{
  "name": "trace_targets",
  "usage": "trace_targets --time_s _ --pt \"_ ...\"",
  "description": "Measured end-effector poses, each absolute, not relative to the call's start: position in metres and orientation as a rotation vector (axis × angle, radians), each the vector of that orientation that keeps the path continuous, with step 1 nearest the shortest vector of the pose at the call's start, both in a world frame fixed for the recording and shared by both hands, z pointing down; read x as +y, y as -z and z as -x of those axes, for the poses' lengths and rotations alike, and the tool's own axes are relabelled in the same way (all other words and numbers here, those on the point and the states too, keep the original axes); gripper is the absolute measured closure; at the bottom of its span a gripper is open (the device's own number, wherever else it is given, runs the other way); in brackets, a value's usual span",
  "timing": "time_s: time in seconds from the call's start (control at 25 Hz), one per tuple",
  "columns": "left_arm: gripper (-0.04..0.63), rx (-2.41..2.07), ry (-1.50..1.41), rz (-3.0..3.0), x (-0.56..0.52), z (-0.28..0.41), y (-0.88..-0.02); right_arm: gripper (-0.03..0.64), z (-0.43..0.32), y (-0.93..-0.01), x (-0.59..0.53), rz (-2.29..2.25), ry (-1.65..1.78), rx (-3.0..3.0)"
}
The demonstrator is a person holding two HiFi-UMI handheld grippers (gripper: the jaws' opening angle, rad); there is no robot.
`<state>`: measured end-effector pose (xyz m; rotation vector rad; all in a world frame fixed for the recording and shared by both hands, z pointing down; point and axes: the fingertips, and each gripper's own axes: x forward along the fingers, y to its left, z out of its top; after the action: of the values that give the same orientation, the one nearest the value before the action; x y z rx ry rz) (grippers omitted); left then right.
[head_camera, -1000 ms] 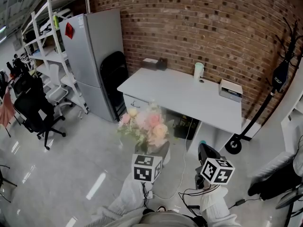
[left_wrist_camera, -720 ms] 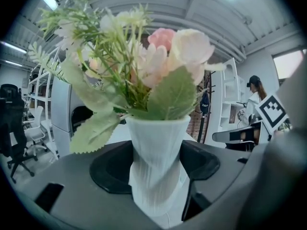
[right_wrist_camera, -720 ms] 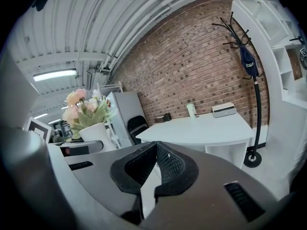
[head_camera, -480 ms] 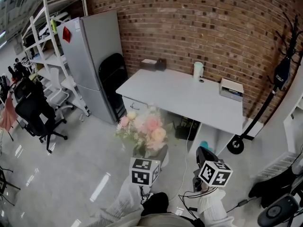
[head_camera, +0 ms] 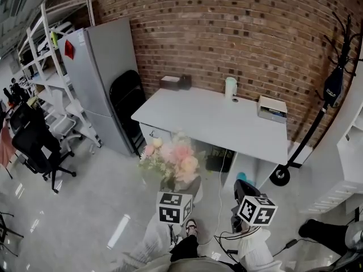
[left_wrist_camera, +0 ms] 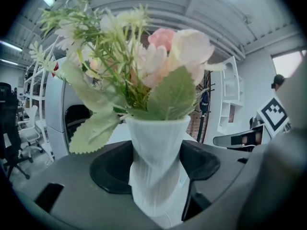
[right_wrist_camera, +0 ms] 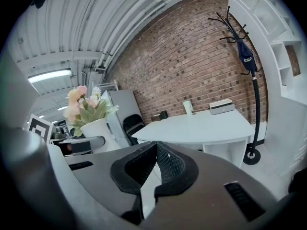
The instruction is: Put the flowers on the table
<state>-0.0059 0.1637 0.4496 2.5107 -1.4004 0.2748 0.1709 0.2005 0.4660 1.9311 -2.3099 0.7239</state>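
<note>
A white ribbed vase (left_wrist_camera: pixel 157 169) of pink and cream flowers (head_camera: pixel 172 158) with green leaves is clamped upright in my left gripper (head_camera: pixel 182 189), held above the floor in front of the grey table (head_camera: pixel 212 122). In the right gripper view the same flowers (right_wrist_camera: pixel 85 106) show at the left. My right gripper (head_camera: pixel 237 202) hangs to the right of the flowers, its jaws closed together with nothing between them. The table (right_wrist_camera: pixel 201 127) lies ahead of both grippers, a short way off.
On the table stand a dark box (head_camera: pixel 171 82), a white cup (head_camera: pixel 230 87) and a white box (head_camera: pixel 271 108) along the brick wall. A black folding chair (head_camera: pixel 126 104) and grey fridge (head_camera: pixel 99 75) stand left of it, a coat stand (head_camera: pixel 320 110) right. Cables (head_camera: pixel 221 192) trail on the floor.
The view has drawn a little closer to the table and tilted up. Both grippers keep their places in the view, the flowers still held in the left one. A foot now shows below.
</note>
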Motion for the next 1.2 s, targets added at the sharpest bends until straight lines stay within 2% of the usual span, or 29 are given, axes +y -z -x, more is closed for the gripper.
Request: trace_targets --time_s 1.2 --pt "0.290 -1.411 -0.304 -2.543 -0.033 -0.014 -0.440 0.594 -0.174 -0.463 0.007 -1.888 -0.696 -2.338"
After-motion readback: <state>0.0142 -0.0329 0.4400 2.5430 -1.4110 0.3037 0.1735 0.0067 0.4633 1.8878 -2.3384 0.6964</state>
